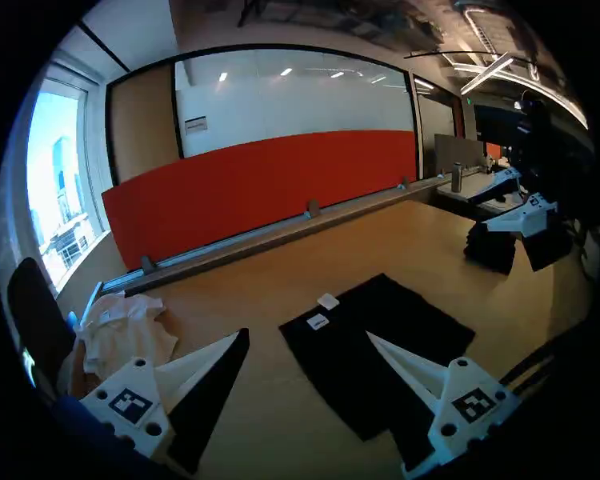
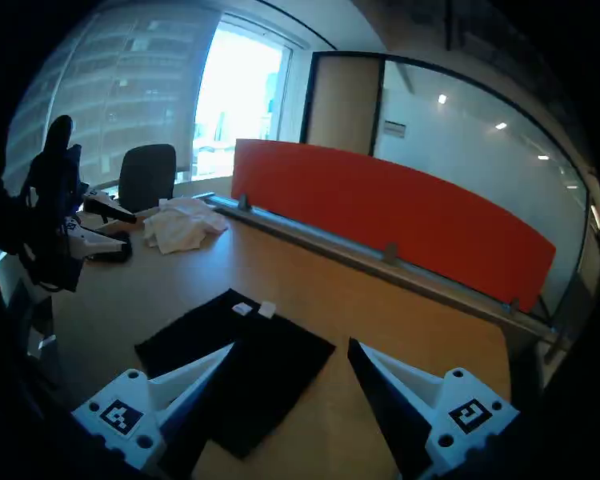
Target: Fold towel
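Presently we list: black towel, spread flat on the wooden table for folding. Left gripper and right gripper: both gaping, empty, poised above, presumably to take its edges. White cloth: heaped aside.

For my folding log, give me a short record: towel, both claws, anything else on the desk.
towel: black, flat on the desk, two white tags at far edge
left claw: open, empty, facing the towel
right claw: open, empty, facing the towel
other: crumpled white cloth, apart from the towel
backdrop: red divider along the desk
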Motion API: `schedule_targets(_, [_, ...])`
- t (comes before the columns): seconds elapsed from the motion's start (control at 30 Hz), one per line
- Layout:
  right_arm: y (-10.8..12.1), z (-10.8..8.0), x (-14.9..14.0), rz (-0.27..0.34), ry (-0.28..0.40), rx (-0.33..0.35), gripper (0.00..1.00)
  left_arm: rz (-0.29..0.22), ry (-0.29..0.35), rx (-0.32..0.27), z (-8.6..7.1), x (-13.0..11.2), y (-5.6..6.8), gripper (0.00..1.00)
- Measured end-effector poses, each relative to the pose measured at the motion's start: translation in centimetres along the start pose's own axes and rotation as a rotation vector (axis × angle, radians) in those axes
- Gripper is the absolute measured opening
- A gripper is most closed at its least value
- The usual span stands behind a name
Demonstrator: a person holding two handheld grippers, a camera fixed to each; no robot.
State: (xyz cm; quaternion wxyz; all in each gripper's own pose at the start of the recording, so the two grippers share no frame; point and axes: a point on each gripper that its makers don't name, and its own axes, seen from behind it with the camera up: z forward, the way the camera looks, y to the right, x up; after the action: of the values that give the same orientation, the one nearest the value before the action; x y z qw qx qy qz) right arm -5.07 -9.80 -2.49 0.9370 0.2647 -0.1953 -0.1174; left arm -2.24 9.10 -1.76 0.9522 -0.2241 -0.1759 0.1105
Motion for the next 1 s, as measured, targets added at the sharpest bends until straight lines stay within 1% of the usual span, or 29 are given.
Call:
schedule_targets(0.2, [-0.9,0.9,-2.5,-0.010,-0.038,0.024,1.00,-0.004,-0.056,-0.026,0.6,-3.3,1.2,0.97])
schedule_targets(0.4, [-1.9,1.7,-5.1,-0.023,-0.077,0.052,1.00,-0.012,-0.111,-0.067,1.5,-6.5,2.6,0.98])
schedule_targets(0.57, [-2.7,2.4,-7.1,-0.027,-0.103,0.072,1.00,0.000,-0.154,-0.093,2.3,-8.9,3.5,0.97])
schedule_targets(0.8, [-3.5,3.5,-10.3,-0.032,-0.148,0.094,1.00,0.019,-0.205,-0.122,3.3,-11.9,4.4,0.97])
schedule_targets(1.0, [-4.4,3.8,-13.3,-0.036,-0.198,0.121,1.00,0.025,-0.246,-0.146,4.3,-14.3,5.1,0.97])
